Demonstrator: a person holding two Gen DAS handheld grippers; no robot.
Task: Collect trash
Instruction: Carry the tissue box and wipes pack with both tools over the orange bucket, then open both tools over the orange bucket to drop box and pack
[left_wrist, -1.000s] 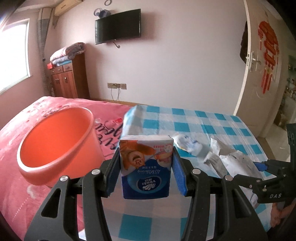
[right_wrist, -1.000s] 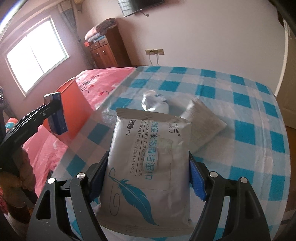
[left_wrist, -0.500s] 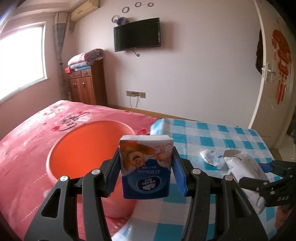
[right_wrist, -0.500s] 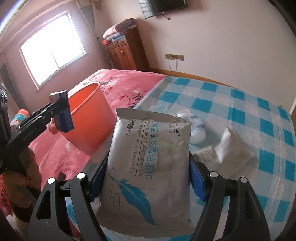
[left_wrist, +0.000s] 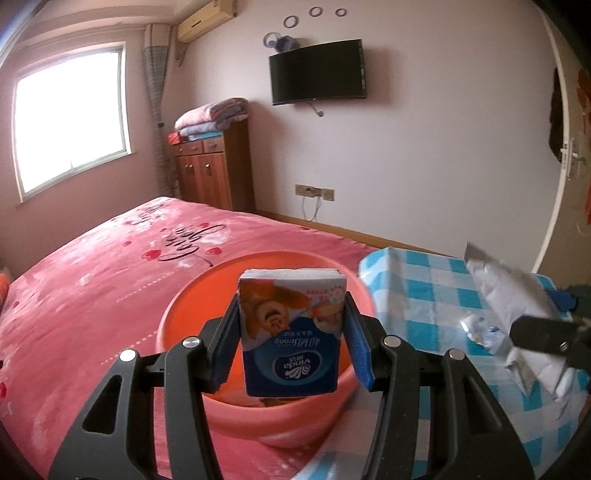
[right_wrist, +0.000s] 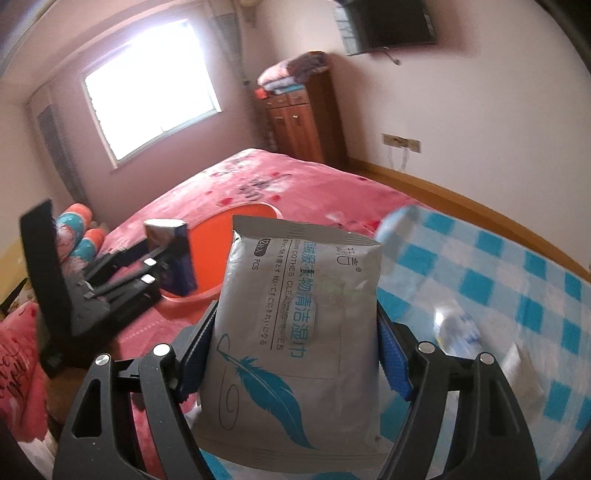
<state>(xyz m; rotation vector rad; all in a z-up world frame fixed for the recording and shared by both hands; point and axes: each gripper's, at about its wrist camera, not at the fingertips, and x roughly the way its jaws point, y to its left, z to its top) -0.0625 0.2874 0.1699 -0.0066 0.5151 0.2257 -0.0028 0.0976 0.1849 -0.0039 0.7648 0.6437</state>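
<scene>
From your left wrist camera, your left gripper (left_wrist: 291, 332) pinches a small tissue pack (left_wrist: 291, 332) between its blue pads. The pack is a squat rectangle, printed blue below with a brown and white picture above, and it stands upright but upside down, its lettering inverted. It hangs in front of the open mouth of an orange bucket (left_wrist: 184, 325), which sits on a pink bed (left_wrist: 92, 280). To the right lies a blue checked cloth (left_wrist: 424, 295) with a crumpled wrapper (left_wrist: 480, 330) on it. The step in hand looks like carrying trash to the bucket; next, bring the pack over the opening and spread the jaws.

From your right wrist camera, your right gripper (right_wrist: 295, 354) clamps a grey wipes packet (right_wrist: 295, 332), its pads pressed on both long edges. The packet is a flat, soft, slightly creased pouch with a teal feather drawn on it. The bucket (right_wrist: 207, 236) sits beyond it to the left, partly hidden. This packet probably needs to travel further left before release.
</scene>
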